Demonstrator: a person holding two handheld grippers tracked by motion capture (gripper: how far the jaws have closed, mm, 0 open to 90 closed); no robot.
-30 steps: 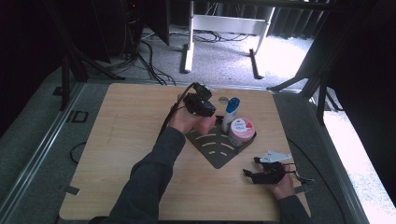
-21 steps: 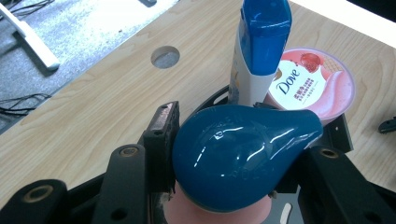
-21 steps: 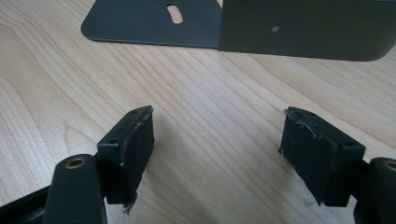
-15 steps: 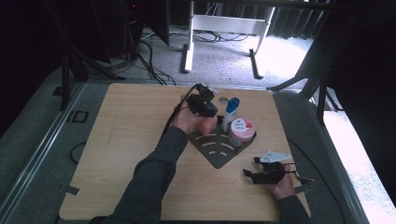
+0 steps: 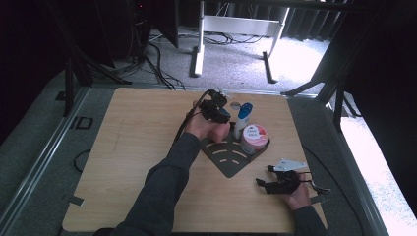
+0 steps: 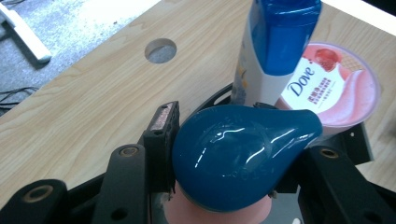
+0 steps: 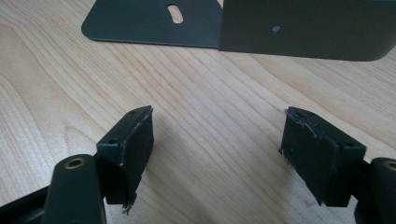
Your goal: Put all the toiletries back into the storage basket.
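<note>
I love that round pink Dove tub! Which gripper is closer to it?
Left. The left gripper, clamped on a blue-capped pink bottle, is right beside the round pink Dove tub; the right gripper waits open, nearer the person.

Wooden table (image 5: 133, 147), round hole (image 5: 235, 104); dark rack (image 5: 227, 158) on it.

Left arm stretched forward across the table, left gripper (image 5: 218, 109) clamped on a load, right gripper (image 5: 276, 184) low, jaws apart

Lab-like recording room, wooden table (image 5: 128, 162) on grey carpet (image 5: 236, 54), floor cables (image 5: 157, 59), dark metal stands (image 5: 69, 83)
</note>
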